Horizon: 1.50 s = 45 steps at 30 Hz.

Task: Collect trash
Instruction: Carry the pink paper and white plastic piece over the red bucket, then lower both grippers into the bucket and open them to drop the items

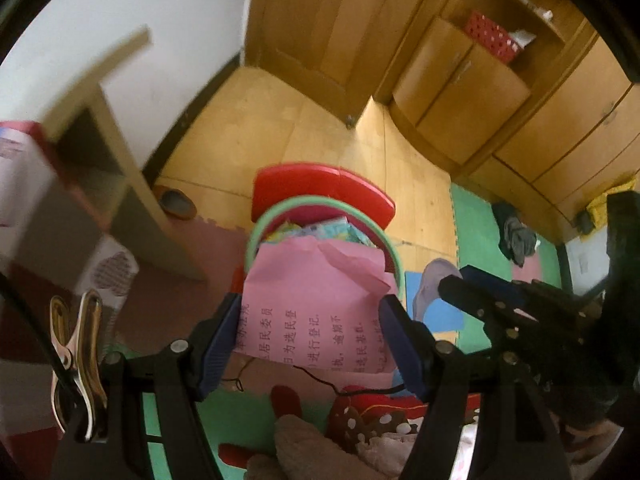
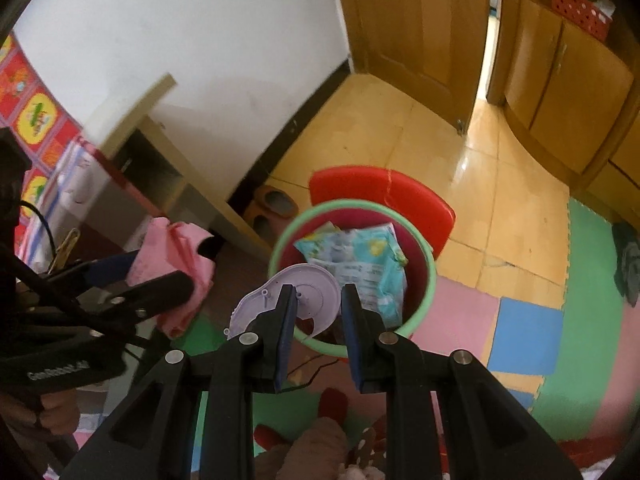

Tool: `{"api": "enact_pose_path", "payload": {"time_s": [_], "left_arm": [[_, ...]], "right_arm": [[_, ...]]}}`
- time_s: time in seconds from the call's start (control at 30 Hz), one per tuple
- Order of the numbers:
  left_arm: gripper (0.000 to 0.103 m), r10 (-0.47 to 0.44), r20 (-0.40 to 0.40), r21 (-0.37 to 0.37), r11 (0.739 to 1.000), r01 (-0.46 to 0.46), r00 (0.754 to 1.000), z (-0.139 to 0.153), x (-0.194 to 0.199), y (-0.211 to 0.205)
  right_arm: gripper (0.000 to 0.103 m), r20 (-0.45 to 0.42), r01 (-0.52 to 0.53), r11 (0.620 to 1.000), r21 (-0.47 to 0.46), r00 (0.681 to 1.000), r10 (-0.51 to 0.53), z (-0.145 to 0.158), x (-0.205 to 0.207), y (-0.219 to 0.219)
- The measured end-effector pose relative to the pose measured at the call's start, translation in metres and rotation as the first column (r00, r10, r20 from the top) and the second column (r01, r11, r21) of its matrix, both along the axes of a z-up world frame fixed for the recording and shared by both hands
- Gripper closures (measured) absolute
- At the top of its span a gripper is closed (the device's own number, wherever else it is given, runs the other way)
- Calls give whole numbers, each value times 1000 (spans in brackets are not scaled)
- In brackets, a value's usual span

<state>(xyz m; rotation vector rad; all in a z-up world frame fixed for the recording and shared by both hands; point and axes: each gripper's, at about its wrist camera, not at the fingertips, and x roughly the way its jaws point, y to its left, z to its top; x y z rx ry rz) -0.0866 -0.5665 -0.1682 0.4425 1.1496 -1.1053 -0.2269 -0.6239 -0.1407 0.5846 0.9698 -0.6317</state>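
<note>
Two grippers, left [image 1: 312, 344] and right [image 2: 318, 320], one bin [image 2: 424, 292].

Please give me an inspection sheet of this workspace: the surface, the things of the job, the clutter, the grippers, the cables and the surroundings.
Surface: tiled floor with coloured foam mats.
Job's things: trash bin with green rim, a printed wrapper inside; pink paper; lilac plastic piece.
Clutter: slippers by the shelf, dark cloth on the mat.
Grippers: left gripper holds the pink paper at the bin; right gripper has the lilac piece at its left finger, grip unclear.
Cables: thin black wire below the paper.
Surroundings: white wall, wooden door, cabinets, red chair behind the bin.
</note>
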Motion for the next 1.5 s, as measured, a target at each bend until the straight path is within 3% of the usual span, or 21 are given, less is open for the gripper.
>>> {"api": "enact_pose_path", "payload": {"time_s": [0.37, 0.57, 0.73, 1.0, 1.5], "left_arm": [[30, -36, -59, 99, 994, 42, 998, -87, 0, -54], [29, -37, -78, 130, 990, 47, 996, -109, 6, -74], [28, -25, -80, 165, 986, 38, 996, -118, 9, -79], [23, -27, -64, 187, 982, 38, 998, -123, 9, -83], [23, 2, -32, 181, 983, 4, 999, -100, 3, -74]], "right_arm": [[79, -70, 39, 999, 37, 997, -37, -76, 0, -40], [79, -95, 55, 997, 61, 994, -49, -101, 1, -59], [78, -113, 68, 995, 72, 992, -59, -109, 4, -68], [62, -126, 67, 995, 68, 990, -58, -114, 3, -70], [61, -106, 97, 994, 45, 990, -92, -98, -5, -61]]}}
